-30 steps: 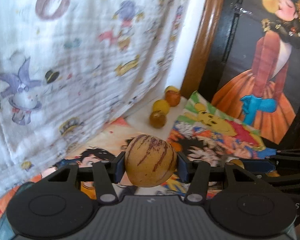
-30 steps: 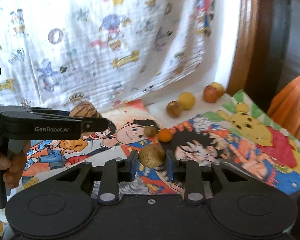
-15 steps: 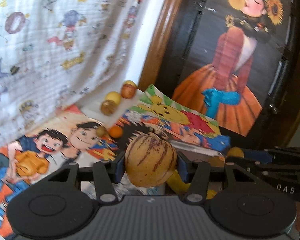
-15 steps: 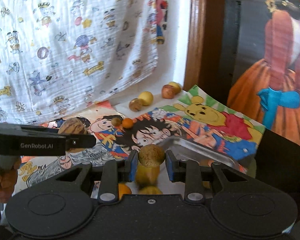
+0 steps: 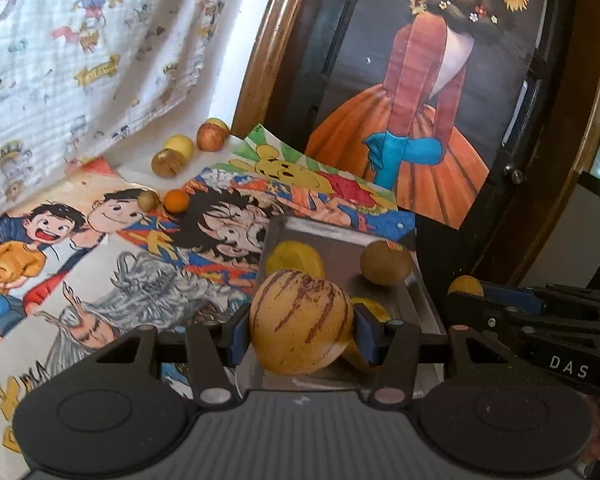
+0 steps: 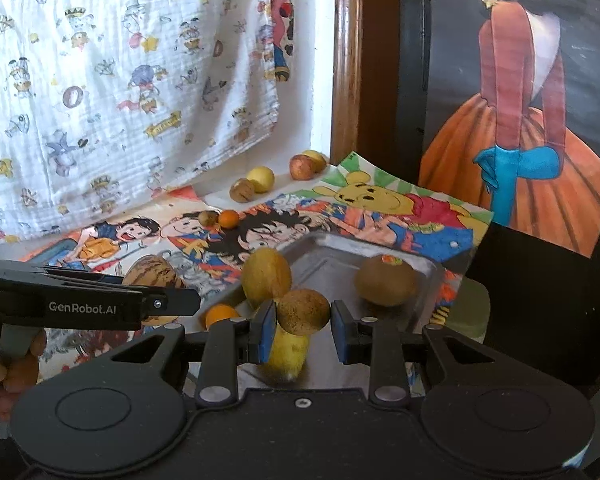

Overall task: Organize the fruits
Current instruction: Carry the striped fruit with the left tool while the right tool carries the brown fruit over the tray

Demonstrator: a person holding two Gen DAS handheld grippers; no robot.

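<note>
My left gripper point(image 5: 302, 336) is shut on a yellow melon with purple stripes point(image 5: 300, 322), held above the near-left part of the metal tray point(image 5: 340, 236). My right gripper point(image 6: 303, 326) has opened; the small brown fruit point(image 6: 303, 311) sits between its pads, a gap on the right side. It hangs over the tray point(image 6: 340, 244), which holds a yellow fruit point(image 6: 266, 278), a brown kiwi-like fruit point(image 6: 386, 280) and a yellow one below point(image 6: 288, 352). The left gripper and melon also show in the right wrist view point(image 6: 152, 274).
Several loose fruits lie on the cartoon mat: a small brown one point(image 5: 148, 200), an orange one point(image 5: 177, 201), and others by the hanging cloth point(image 5: 168, 162). An orange fruit point(image 6: 220, 314) lies beside the tray. A framed painting point(image 5: 420, 100) stands behind.
Both grippers moved right and down over the tray. The right gripper's jaws have parted around the brown fruit. The left still holds the melon.
</note>
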